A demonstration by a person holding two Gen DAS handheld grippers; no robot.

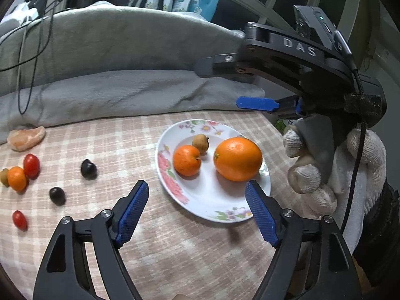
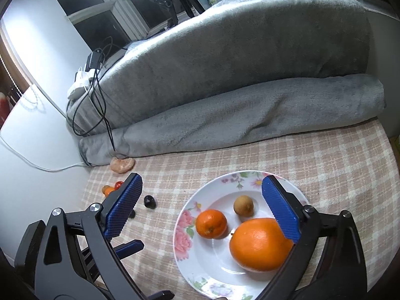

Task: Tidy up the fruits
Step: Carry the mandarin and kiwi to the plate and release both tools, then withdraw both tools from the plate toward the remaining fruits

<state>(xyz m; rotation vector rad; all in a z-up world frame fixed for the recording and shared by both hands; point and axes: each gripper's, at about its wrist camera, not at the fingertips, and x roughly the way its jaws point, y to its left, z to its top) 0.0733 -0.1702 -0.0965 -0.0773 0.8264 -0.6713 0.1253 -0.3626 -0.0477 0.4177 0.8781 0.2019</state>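
Note:
A white floral plate on the checked cloth holds a large orange, a small orange and a small brown fruit. My left gripper is open over the plate's near edge, with nothing between its pads. The right gripper hangs open above the plate. Its right pad stands close over the large orange without pressing on it. Loose on the cloth to the left lie two cherry tomatoes, two dark fruits and another small orange.
A rolled grey blanket with black cables borders the cloth at the back. A peeled citrus piece lies against it. A gloved hand holds the right gripper beside the plate. Bottles and packets stand behind the blanket.

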